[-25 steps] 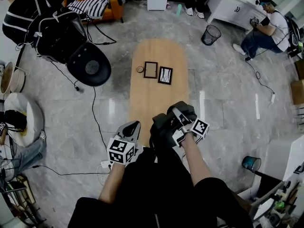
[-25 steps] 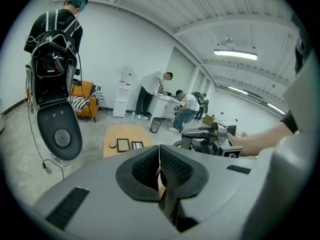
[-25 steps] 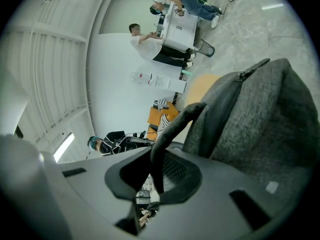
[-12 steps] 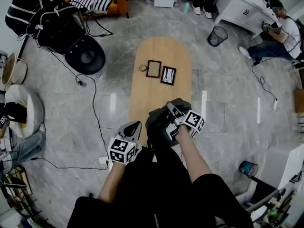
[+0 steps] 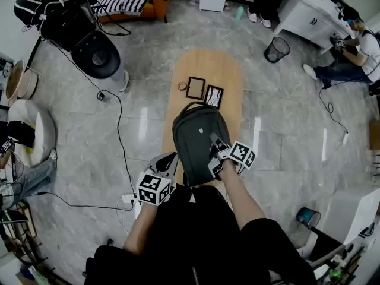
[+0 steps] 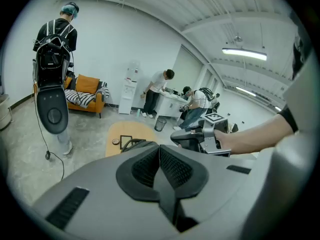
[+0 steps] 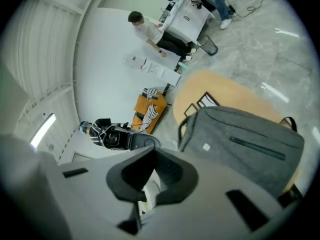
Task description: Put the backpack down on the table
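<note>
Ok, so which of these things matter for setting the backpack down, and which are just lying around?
For the job: backpack; table; right tongs.
Just lying about: picture frames; small ring; wire bin on the floor.

Bright, even indoor light. A long white ceiling strip lamp (image 6: 245,54) glows at two o'clock in the left gripper view. In the head view the glossy grey stone floor (image 5: 83,141) carries pale glare streaks. Both gripper views bow strongly, corners black; the left gripper (image 6: 159,156) looks soft.
</note>
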Demonstrator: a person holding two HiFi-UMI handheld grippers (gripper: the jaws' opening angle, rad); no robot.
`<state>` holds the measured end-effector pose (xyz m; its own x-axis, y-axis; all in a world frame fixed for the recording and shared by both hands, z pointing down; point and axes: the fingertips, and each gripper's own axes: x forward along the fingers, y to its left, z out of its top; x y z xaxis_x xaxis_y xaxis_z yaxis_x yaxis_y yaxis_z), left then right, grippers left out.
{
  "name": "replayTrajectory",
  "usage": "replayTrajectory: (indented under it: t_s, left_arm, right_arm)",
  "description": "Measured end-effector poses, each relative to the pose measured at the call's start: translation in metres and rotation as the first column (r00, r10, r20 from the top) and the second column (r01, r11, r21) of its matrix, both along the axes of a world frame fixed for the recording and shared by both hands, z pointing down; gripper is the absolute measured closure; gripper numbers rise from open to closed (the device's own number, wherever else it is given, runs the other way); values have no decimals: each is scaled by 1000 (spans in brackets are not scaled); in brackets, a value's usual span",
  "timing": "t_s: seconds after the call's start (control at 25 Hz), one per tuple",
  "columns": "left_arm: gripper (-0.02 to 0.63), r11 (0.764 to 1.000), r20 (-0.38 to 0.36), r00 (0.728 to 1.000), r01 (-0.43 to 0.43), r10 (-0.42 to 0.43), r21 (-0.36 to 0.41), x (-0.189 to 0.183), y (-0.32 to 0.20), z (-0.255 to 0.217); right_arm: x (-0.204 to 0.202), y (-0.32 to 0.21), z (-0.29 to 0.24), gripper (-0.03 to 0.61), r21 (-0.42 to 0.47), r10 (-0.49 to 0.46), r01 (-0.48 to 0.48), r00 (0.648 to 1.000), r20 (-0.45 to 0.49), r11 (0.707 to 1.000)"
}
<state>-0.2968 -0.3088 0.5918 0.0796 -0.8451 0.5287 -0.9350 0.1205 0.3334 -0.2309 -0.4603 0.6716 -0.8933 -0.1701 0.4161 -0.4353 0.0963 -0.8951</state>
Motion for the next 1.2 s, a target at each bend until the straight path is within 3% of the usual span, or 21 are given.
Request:
replayTrajectory:
  t_s: [0.16,0.32,0.56,0.8,1.08,1.2]
  left_arm:
    - [598,1000,0,1000,9,-9,-2,-1,4,1]
    - [598,1000,3,1000,11,-11,3,-3,3,1]
    - [598,1000,3,1000,-1,1,19,-4,6,0]
    - [598,999,13,999,-31,30,42,6,15,-7]
    - [598,994,21,997,-82,81,73,22,33,-14]
    - [598,991,16,995,-103,102,83,28,48,-17]
  right_arm:
    - [-11,4,-17,568,99,-67,66,998,1,993]
    - [-14,8,-19,568,231,-134,157,985,-110,960]
    - [-13,21,-23,568,390,-191,278,950,-249,878]
    - [-4,44,-37,568,484,-203,339,928,-311,807]
    - [11,71,-57,568,595,-147,352,919,-365,722]
    - [17,88,-69,568,645,-114,361,913,-392,673]
